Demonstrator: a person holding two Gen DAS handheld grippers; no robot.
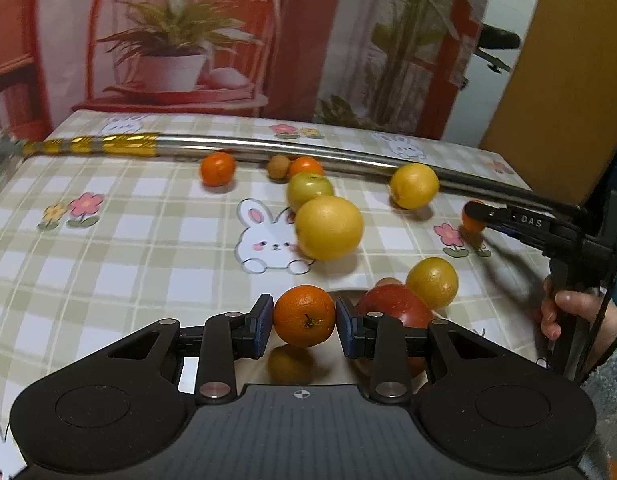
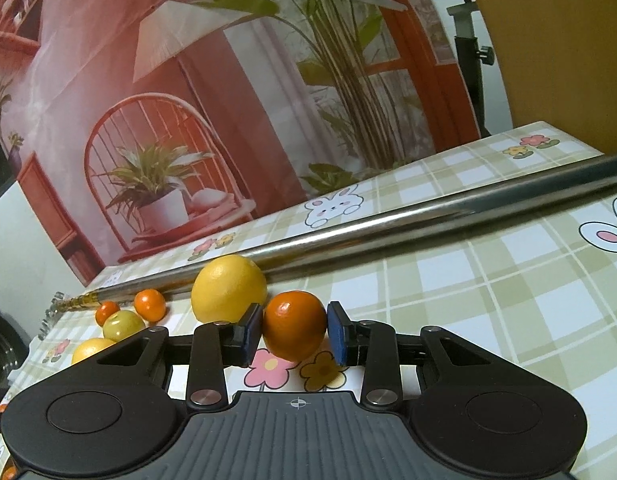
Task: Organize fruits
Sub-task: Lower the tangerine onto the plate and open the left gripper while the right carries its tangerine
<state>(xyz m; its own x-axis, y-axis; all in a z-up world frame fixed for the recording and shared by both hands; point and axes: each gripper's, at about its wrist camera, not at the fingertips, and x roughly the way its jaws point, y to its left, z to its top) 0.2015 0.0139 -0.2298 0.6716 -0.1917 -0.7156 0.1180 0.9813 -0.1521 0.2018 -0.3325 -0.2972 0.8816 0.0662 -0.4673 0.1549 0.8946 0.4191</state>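
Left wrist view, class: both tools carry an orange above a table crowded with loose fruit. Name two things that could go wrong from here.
1. The left tool pinches its orange between two small pads on a round skin; it could slip, drop and knock the red apple beside it.
2. The loose fruit, such as the large yellow citrus, lies free on the tablecloth; a bump from either tool, the right tool with its orange included, may set it rolling.

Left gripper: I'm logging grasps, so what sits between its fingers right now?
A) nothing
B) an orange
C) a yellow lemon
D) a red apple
B: in the left wrist view the left gripper has its blue pads on both sides of an orange, with the red apple off to one side.
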